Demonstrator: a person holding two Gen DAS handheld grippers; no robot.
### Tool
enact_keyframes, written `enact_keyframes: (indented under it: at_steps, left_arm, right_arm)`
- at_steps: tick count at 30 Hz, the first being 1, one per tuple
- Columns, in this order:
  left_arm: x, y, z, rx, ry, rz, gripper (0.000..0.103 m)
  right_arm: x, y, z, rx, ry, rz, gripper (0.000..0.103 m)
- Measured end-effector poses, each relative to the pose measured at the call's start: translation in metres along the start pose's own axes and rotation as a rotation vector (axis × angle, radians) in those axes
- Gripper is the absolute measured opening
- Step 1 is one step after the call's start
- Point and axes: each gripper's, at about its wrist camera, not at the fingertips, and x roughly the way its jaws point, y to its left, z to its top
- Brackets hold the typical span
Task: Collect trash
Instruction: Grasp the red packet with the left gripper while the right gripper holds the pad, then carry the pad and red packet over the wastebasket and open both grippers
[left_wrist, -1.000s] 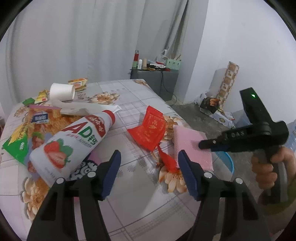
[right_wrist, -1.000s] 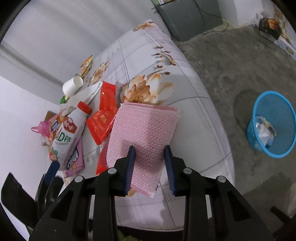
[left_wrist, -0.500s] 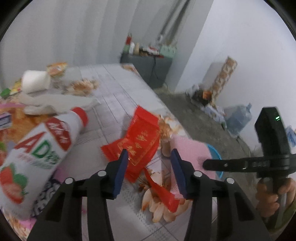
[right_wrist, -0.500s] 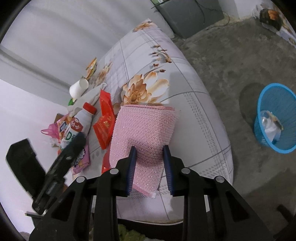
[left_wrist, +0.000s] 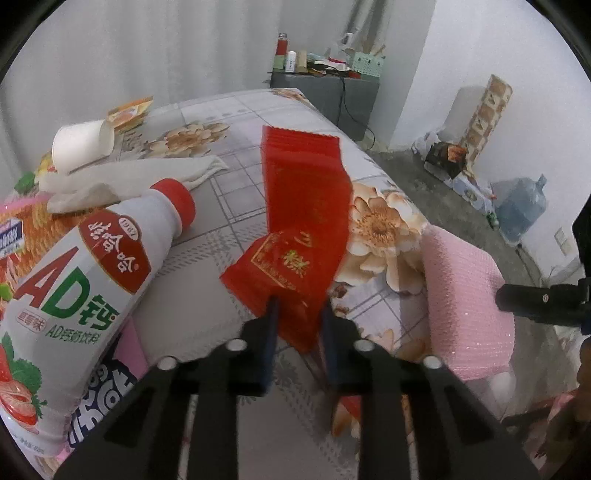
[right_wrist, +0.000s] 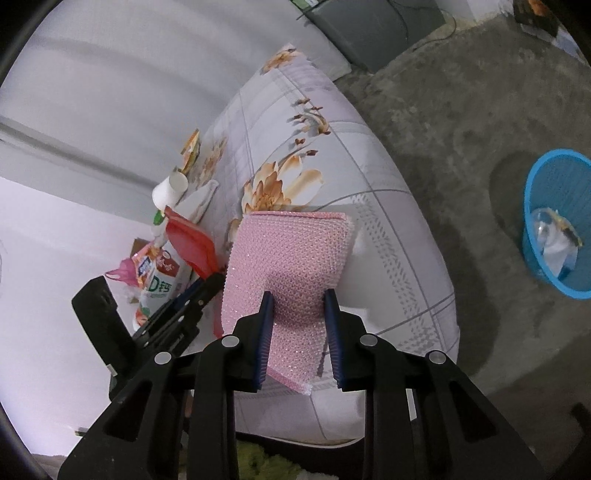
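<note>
**Two grippers, two pieces of trash over a floral tablecloth**

The table (left_wrist: 236, 110) wears a grey-checked cloth printed with cream flowers; pale curtains hang behind it, and a grey cabinet (left_wrist: 325, 92) crowded with small items stands by the wall. The floor is bare concrete.

The left gripper (left_wrist: 297, 314) is closing its jaws, the red snack wrapper (left_wrist: 303, 206) between them, its upper end standing up. Beside it lie a strawberry AD milk bottle (left_wrist: 85, 280), a white paper cup (left_wrist: 79, 144) and a crumpled tissue (left_wrist: 125, 177).

The right gripper (right_wrist: 298, 314) pinches the pink scouring pad (right_wrist: 291, 254) above the table's edge. Only the right wrist view shows the blue wastebasket (right_wrist: 554, 177) on the floor — some rubbish inside.
</note>
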Motion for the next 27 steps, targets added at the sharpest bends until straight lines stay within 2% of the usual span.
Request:
enact_keyframes:
  at_steps: [5,8,12,14,18,22,24,27]
  left_arm:
    - [-0.009,0.004,0.002,-0.033,-0.032,0.01,0.006]
    - [-0.018,0.003,0.008,-0.049,-0.052,-0.014,0.004]
    - [-0.035,-0.015,0.018,-0.018,-0.098,-0.06,0.004]
    - [-0.043,-0.03,0.024,0.008,-0.118,-0.103,0.004]
    - [-0.044,-0.064,0.037,0.065,-0.113,-0.203,0.004]
    - [-0.032,-0.113,0.053,0.133,-0.059,-0.333,0.004]
    - [-0.025,-0.141,0.057,0.17,-0.032,-0.391,0.004]
    - [-0.003,-0.188,0.062,0.22,0.051,-0.467,0.004]
  right_arm:
    - [-0.01,-0.004,0.005,0.006,-0.019,0.031,0.024]
    - [-0.016,-0.008,0.007,0.015,-0.04,0.041,0.024]
    - [-0.033,-0.019,0.011,0.039,-0.089,0.029,0.024]
    - [-0.045,-0.028,0.013,0.056,-0.121,0.007,0.024]
    - [-0.086,-0.057,0.01,0.129,-0.241,-0.074,0.024]
    - [-0.124,-0.103,-0.006,0.261,-0.347,-0.156,0.024]
    - [-0.135,-0.127,-0.015,0.327,-0.376,-0.189,0.024]
    - [-0.141,-0.161,-0.028,0.42,-0.402,-0.23,0.024]
